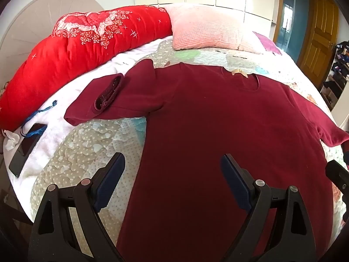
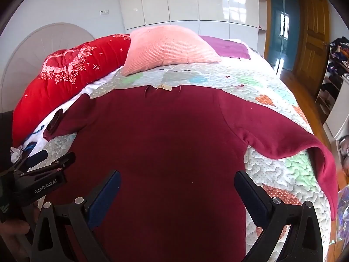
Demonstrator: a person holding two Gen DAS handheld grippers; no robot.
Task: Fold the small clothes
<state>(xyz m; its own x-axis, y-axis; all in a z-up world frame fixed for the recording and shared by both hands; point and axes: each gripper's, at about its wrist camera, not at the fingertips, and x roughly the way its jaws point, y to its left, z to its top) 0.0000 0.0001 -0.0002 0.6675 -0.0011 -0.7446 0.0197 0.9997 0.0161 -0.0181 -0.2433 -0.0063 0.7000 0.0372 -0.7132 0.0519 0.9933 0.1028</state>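
A dark red long-sleeved top (image 1: 218,131) lies flat on the quilted bed, neck and tan label (image 1: 238,73) at the far side. Its left sleeve (image 1: 98,100) is bent back with the cuff showing. In the right wrist view the top (image 2: 165,148) fills the middle and its right sleeve (image 2: 301,148) hangs over the bed edge. My left gripper (image 1: 172,174) is open and empty above the top's lower left part. My right gripper (image 2: 176,190) is open and empty above the lower body. The left gripper also shows in the right wrist view (image 2: 50,161).
A red floral duvet (image 1: 72,50) and a pink pillow (image 1: 207,28) lie at the far side. A black phone (image 1: 26,148) with a blue strap and a tissue lie on the white blanket at left. A wooden door (image 2: 314,37) and shelves stand at right.
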